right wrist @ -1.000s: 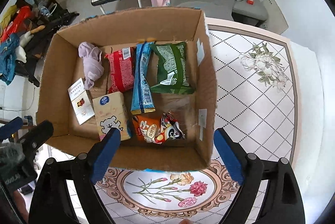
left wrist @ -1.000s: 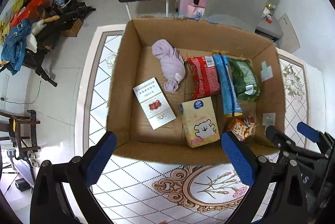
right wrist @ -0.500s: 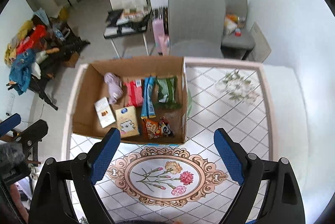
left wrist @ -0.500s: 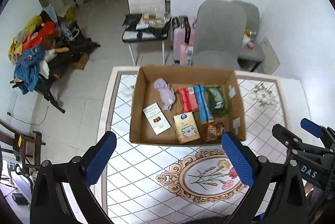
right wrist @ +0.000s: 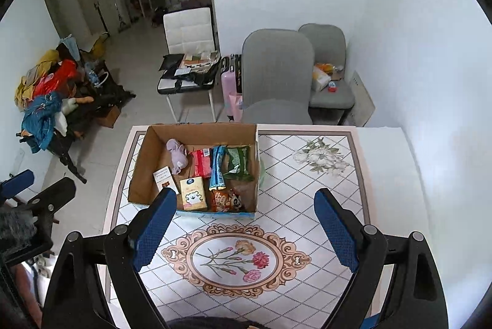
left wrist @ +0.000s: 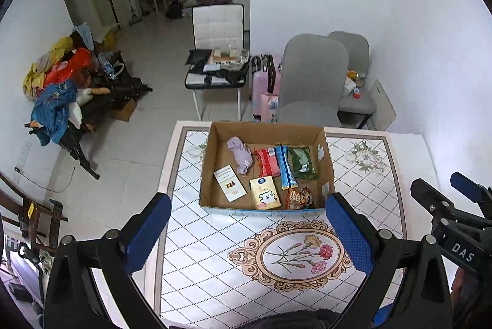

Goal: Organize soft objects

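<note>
Two grippers hang high above the patterned table (left wrist: pixel 215 252), the left gripper (left wrist: pixel 249 232) and the right gripper (right wrist: pixel 246 232) both spread wide with nothing between their blue pads. Beyond them the cardboard box (left wrist: pixel 215 141) sits toward the table's far edge, holding everything. Along its near wall lie a tissue pack with a bear print (left wrist: pixel 265 193) and a crinkled orange snack bag (left wrist: pixel 299 198), both light; the bag looks slippery, so pinch its sealed edge. Left of these a flat white booklet or carton (left wrist: pixel 230 183) lies stiffer, though the print is too small to read. Farther back stand red (left wrist: pixel 267 163), blue (left wrist: pixel 286 166) and green packets (left wrist: pixel 303 163) side by side, puffy and crushable. The lilac cloth bundle (left wrist: pixel 241 155), limp and light, suits a grab at its bunched middle.
</note>
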